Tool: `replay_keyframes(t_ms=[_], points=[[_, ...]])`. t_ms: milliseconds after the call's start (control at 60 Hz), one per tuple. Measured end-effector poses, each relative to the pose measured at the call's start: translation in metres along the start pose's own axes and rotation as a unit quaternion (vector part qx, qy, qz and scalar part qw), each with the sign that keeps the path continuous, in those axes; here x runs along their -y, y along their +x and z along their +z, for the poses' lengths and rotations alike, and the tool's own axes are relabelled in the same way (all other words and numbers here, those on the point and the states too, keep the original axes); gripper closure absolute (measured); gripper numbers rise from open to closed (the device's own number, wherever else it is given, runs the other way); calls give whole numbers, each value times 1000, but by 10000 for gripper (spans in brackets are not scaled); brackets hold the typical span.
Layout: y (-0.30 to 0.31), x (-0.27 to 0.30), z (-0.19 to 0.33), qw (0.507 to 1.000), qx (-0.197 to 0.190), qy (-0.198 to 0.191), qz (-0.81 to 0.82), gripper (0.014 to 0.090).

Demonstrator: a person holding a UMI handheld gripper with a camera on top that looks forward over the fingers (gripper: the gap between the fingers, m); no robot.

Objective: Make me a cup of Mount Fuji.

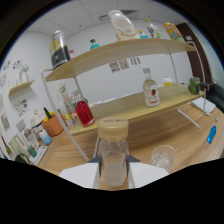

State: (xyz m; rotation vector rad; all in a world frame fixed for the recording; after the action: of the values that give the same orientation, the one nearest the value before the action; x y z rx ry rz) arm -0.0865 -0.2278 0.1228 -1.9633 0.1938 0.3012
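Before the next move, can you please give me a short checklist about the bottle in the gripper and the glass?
1. Clear bottle stands between the fingers: ok.
2. Both fingers press on it: cannot tell.
3. Bottle upright: ok.
4. Its tan cap is on, so no pouring yet: not ok.
5. Empty glass upright on the wooden table, beside the bottle: ok.
6. Liquid level in bottle: cannot tell.

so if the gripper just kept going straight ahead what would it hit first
The gripper already has a clear bottle with a tan cap between its fingers. Beyond that, the lower wooden shelf seems next in line, though depth is hard to judge. The empty glass sits off to the side.
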Motion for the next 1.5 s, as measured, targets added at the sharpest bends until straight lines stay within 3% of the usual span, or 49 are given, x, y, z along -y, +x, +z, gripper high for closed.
replay_keyframes(t_ms=[133, 417, 650, 800, 933, 1050, 1200, 1367, 1500], points=[[12, -4, 9, 978, 30, -2, 204, 666], [20, 0, 11, 870, 95, 11, 484, 668], [13, 9, 12, 781, 141, 3, 608, 671], [14, 12, 11, 759, 153, 1, 632, 669], [12, 9, 10, 780, 145, -5, 609, 668], [9, 17, 1, 836, 132, 5, 533, 667], [2, 46, -12, 940, 92, 52, 325, 666], [-14, 65, -14, 993, 37, 94, 63, 666], [-14, 33, 5, 995, -7, 62, -81, 666]])
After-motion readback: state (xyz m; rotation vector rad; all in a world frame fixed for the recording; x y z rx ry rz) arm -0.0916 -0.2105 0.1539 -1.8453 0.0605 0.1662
